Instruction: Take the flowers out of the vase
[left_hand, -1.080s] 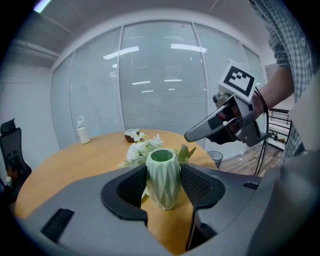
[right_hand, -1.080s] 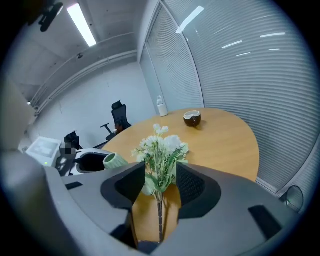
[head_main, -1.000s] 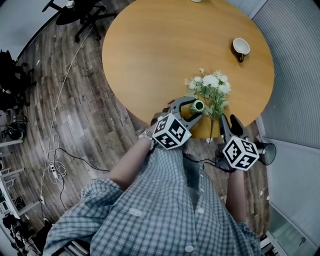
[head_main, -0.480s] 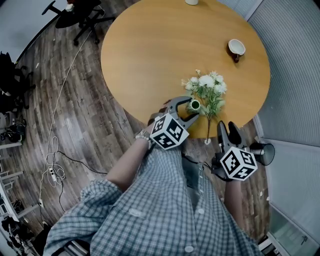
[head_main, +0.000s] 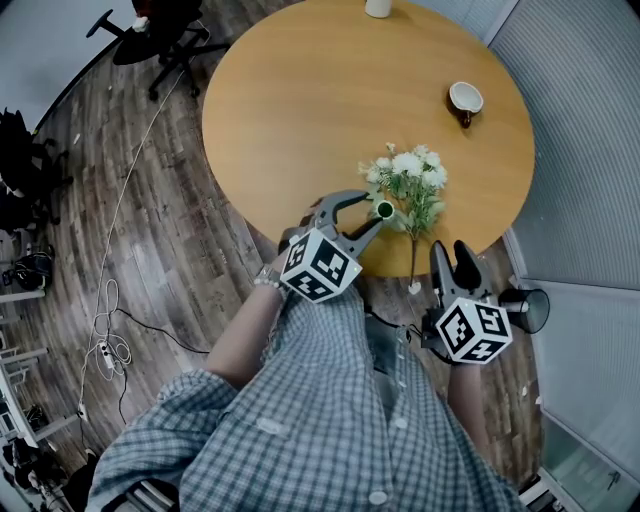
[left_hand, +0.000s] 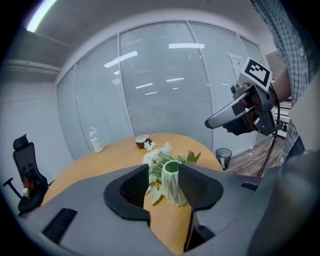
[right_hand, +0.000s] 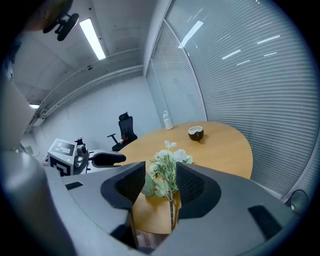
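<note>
A pale green ribbed vase (head_main: 385, 209) (left_hand: 172, 184) stands empty near the round table's (head_main: 300, 100) near edge. My left gripper (head_main: 372, 210) (left_hand: 165, 181) has it between its jaws, which are closing; the right pad is against the vase and a gap shows at the left pad. White flowers (head_main: 408, 178) (right_hand: 167, 165) lie on the table behind the vase, their stem (head_main: 413, 265) hanging past the edge. My right gripper (head_main: 450, 255) (right_hand: 161, 186) hovers open off the edge, aimed at the flowers, apart from the stem.
A brown and white cup (head_main: 463, 100) (right_hand: 195, 133) sits at the table's far right, a white bottle (head_main: 377, 8) at its far edge. A bin (head_main: 530, 308) stands on the floor by my right gripper. Office chairs (head_main: 160, 30) and cables (head_main: 105, 300) are at the left.
Both grippers have risen a little. The left jaws have narrowed around the vase. The flowers have stayed lying on the table.
</note>
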